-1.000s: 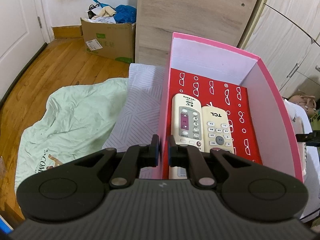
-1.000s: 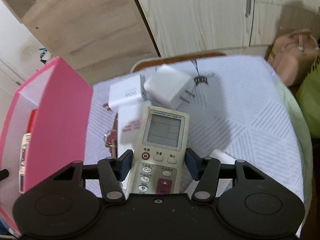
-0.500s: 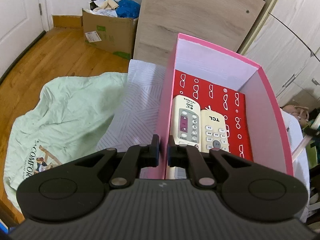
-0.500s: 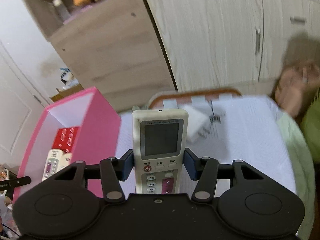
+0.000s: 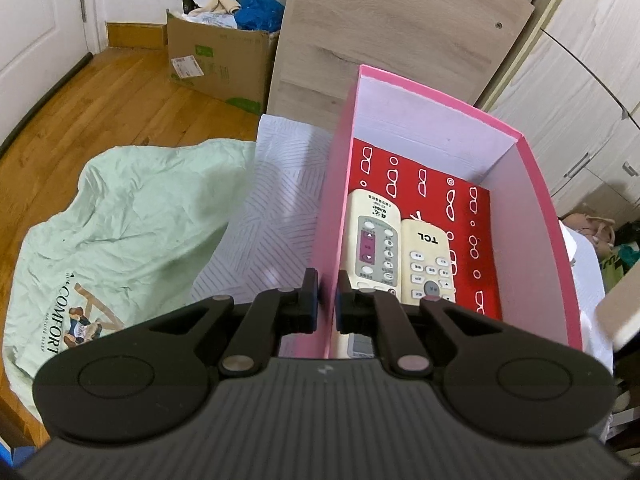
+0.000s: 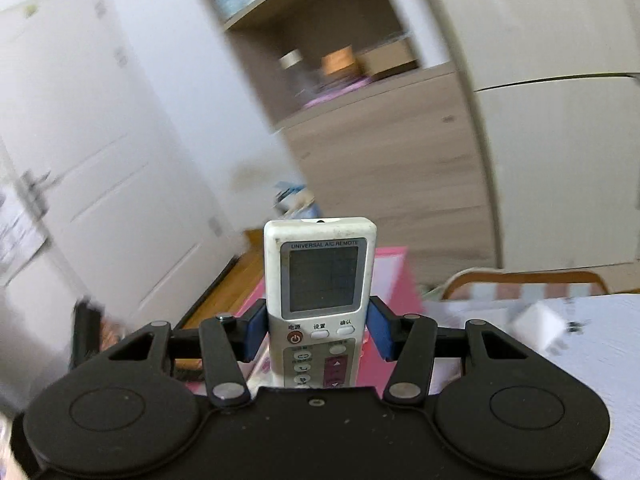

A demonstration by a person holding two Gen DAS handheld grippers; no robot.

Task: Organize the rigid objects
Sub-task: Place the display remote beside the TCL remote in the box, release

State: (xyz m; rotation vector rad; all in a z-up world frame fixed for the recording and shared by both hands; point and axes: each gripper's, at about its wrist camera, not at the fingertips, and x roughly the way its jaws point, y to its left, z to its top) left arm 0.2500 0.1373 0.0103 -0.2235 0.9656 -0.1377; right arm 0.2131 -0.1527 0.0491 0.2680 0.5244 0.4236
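My left gripper (image 5: 327, 298) is shut on the left wall of a pink box (image 5: 334, 200) with a red patterned floor. Two cream remotes lie side by side inside: one with a purple panel (image 5: 374, 240) and a TCL remote (image 5: 426, 260). My right gripper (image 6: 318, 330) is shut on a white universal A/C remote (image 6: 320, 276) and holds it upright in the air, screen facing the camera. The pink box (image 6: 390, 280) shows behind and below it, blurred.
A pale green quilt (image 5: 120, 232) and a striped white cloth (image 5: 272, 200) lie left of the box. A cardboard box (image 5: 220, 64) stands on the wood floor by a wooden panel (image 5: 392, 32). A white charger (image 6: 538, 326) lies on the striped cloth at right.
My right gripper has lifted the A/C remote off the cloth and swung left and up toward the pink box. My left gripper stays clamped on the box wall.
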